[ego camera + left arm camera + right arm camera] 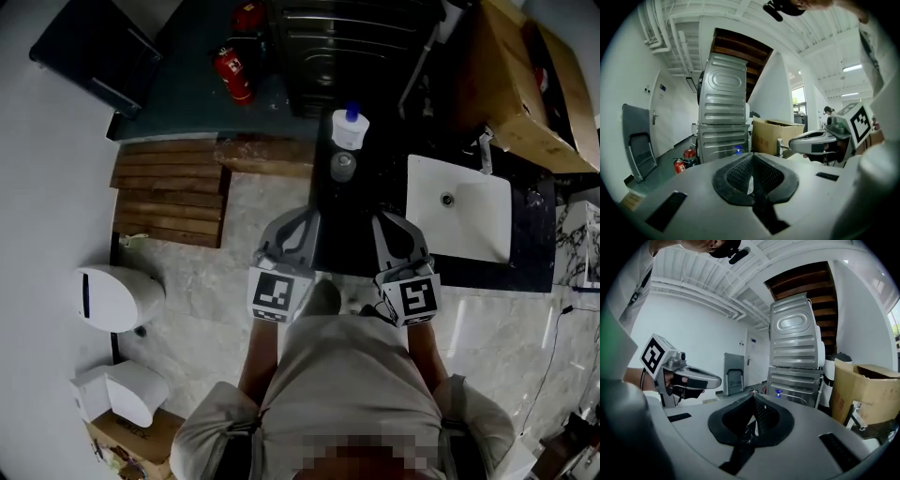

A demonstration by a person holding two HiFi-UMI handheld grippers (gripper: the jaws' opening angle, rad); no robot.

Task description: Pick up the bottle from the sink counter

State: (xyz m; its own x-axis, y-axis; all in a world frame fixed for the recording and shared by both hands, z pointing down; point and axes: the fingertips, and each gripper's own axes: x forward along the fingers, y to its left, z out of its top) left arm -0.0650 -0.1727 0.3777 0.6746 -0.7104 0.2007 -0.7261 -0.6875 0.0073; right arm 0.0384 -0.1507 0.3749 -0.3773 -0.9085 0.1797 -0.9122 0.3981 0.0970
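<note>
— Where is the bottle found?
— White, blue cap; it is seen upright on the dark counter, left of the white sink; a smaller clear container is set just beside it, on the near side.
— And the tools?
— The left gripper is pressed together, nothing pinched; the right gripper is likewise closed and empty; both are held over the counter's near edge, well apart from the bottle; a red fire extinguisher is noted beyond.

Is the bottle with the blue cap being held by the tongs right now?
No: the blue-capped bottle stands on the dark counter, ahead of the left tongs and the right tongs.
</note>
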